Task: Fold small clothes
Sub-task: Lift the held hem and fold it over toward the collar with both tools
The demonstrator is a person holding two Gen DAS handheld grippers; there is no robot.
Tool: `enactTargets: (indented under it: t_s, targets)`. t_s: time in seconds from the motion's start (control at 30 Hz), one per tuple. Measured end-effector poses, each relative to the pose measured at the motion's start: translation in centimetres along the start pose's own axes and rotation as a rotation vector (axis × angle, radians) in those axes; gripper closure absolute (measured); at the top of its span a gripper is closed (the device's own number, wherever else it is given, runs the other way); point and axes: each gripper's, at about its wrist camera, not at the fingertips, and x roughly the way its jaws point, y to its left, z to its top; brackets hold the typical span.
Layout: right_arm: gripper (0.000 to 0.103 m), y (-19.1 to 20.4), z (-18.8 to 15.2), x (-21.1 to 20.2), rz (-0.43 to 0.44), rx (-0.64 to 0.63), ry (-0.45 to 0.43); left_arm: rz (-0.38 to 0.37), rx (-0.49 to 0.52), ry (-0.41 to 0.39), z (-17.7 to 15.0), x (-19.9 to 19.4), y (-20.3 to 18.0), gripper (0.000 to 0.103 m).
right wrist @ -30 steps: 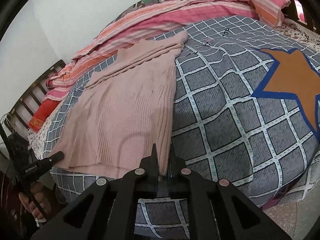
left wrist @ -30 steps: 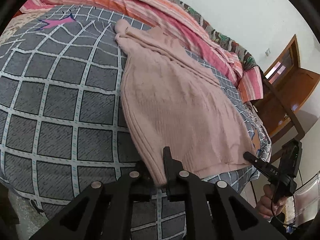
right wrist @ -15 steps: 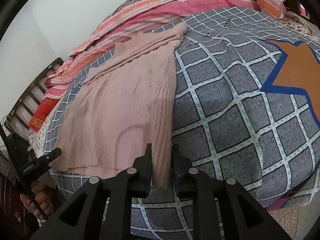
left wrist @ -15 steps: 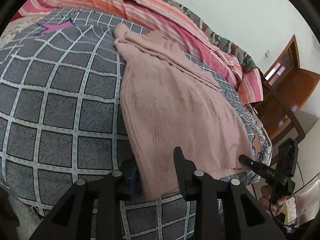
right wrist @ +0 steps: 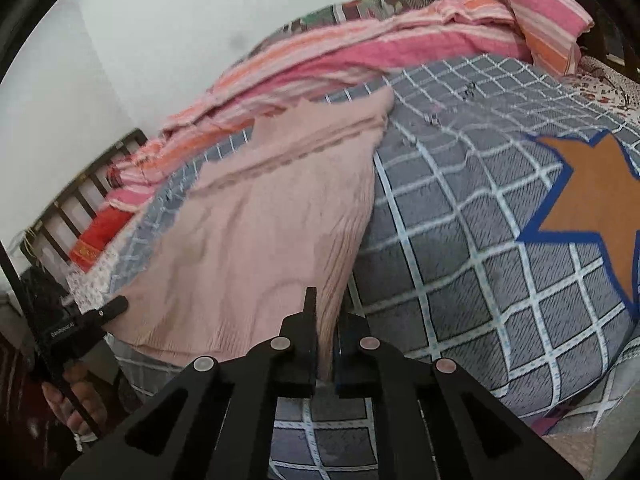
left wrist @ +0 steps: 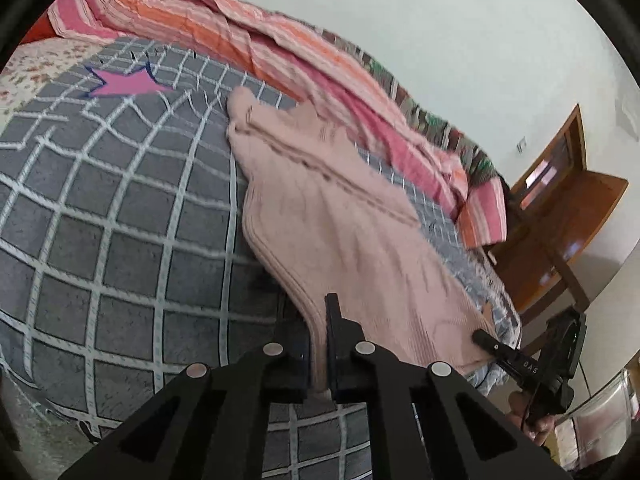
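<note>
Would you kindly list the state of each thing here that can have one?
Sweater: spread on the bed, hem corners lifted.
Left hand-held gripper: shut on the sweater's hem.
Right hand-held gripper: shut on the sweater's hem.
Striped blanket: rumpled behind the sweater.

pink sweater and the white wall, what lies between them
A rumpled pink and orange striped blanket lies between the sweater and the wall, clearest in the right wrist view.

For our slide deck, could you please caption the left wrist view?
Left gripper clamps the pink sweater's hem corner on the checked bedspread.
</note>
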Motion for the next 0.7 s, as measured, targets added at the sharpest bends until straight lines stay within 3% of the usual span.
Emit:
enactTargets:
  t_s: [0.37, 0.53, 0.7]
  targets:
    - [0.098, 1.6, 4.4, -1.5, 0.026, -0.005, -0.117, 0.082, 0.147, -0.101, 4.2, -1.4, -3.8, 0.096]
    - [0.098, 2.1, 7.0, -1.0, 0.015, 0.010, -0.140, 0.136, 0.175, -0.134, 6.5, -0.6, -5.1, 0.096]
    - [0.098, 2.6, 9.0, -0.4, 0.013, 0.006, -0.169, 0.136, 0.156, -0.167, 8.3, 0.6, -5.4, 0.096]
